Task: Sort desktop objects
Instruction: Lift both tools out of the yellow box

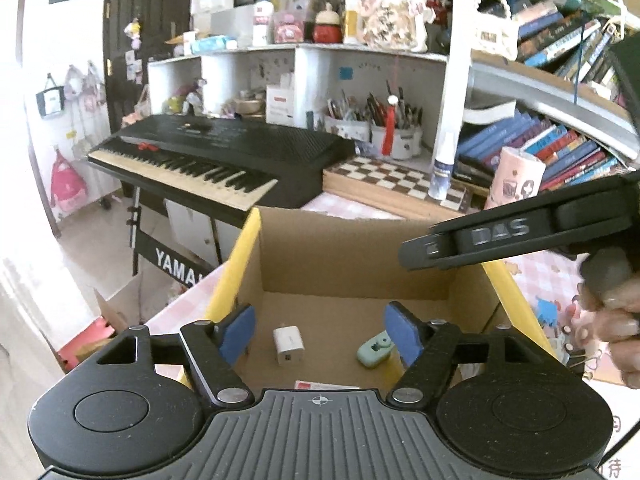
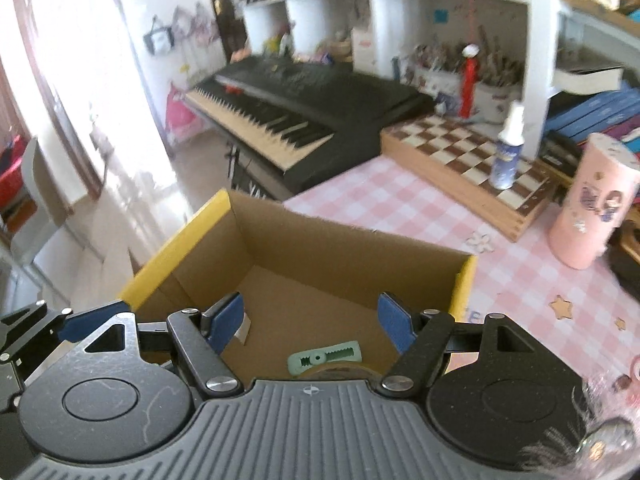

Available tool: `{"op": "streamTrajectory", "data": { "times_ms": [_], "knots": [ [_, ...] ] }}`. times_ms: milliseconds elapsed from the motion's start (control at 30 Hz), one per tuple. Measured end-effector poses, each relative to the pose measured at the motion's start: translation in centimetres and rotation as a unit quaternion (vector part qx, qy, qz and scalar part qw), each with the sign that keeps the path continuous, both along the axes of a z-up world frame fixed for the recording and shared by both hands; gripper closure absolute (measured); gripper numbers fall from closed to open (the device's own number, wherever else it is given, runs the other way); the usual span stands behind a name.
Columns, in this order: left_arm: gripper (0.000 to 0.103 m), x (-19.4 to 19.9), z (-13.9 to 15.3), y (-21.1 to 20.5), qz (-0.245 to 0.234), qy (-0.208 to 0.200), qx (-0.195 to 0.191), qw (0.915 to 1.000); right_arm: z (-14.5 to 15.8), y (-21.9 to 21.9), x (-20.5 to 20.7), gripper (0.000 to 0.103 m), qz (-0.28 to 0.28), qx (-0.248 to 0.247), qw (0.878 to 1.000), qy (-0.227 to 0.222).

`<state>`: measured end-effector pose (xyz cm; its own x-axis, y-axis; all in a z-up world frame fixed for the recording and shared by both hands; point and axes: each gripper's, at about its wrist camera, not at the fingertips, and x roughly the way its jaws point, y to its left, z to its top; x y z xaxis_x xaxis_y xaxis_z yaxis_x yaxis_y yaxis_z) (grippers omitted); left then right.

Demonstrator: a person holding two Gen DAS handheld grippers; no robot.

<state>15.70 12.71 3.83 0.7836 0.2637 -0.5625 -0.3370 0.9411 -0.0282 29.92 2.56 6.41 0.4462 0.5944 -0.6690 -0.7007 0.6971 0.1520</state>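
Observation:
An open cardboard box point(image 1: 236, 264) with yellow flaps stands on the pink checked tablecloth. On its floor lie a white charger plug point(image 1: 289, 346) and a small mint-green toothed clip point(image 1: 374, 350), and the clip point(image 2: 324, 358) also shows in the right wrist view. My left gripper point(image 1: 320, 332) hovers over the box, open, with nothing between its blue pads. My right gripper point(image 2: 310, 320) is also above the box point(image 2: 180, 240), open and empty. One of its black fingers point(image 1: 480, 240) crosses the left wrist view from the right, held by a hand point(image 1: 612, 320).
Behind the box are a black electric keyboard point(image 1: 208, 160), a wooden chessboard point(image 1: 396, 184) with a spray bottle point(image 1: 440, 176) on it, and a pink cup point(image 2: 592, 208). Shelves of books point(image 1: 560, 148) and pen holders point(image 1: 372, 124) fill the back. The tablecloth point(image 2: 400, 208) shows right of the box.

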Motion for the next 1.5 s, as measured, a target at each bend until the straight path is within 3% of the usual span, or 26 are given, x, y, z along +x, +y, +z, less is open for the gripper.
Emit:
{"op": "streamTrajectory", "data": {
  "times_ms": [167, 533, 767, 1067, 1500],
  "knots": [
    [0.024, -1.7, 0.8, 0.0, 0.004, -0.014, 0.030, 0.9994, 1.3, -2.3, -1.9, 0.031, -0.042, 0.028, 0.998, -0.028],
    [0.018, -6.2, 1.5, 0.9, 0.026, -0.045, 0.028, 0.9983, 1.8, -7.1, -7.3, 0.031, -0.140, 0.067, 0.984, -0.086],
    [0.018, -8.9, 1.4, 1.2, 0.030, -0.048, 0.023, 0.9981, 0.6, -9.2, -11.0, 0.031, -0.187, 0.070, 0.976, -0.083],
    [0.018, -12.4, 0.4, 0.7, 0.031, -0.038, 0.019, 0.9986, -1.3, -10.4, -15.9, 0.031, -0.216, 0.053, 0.972, -0.080],
    [0.018, -16.8, -1.7, -0.9, 0.014, -0.003, 0.020, 0.9997, -4.6, -11.0, -22.8, 0.032, -0.210, 0.012, 0.975, -0.065]
  ]
}}
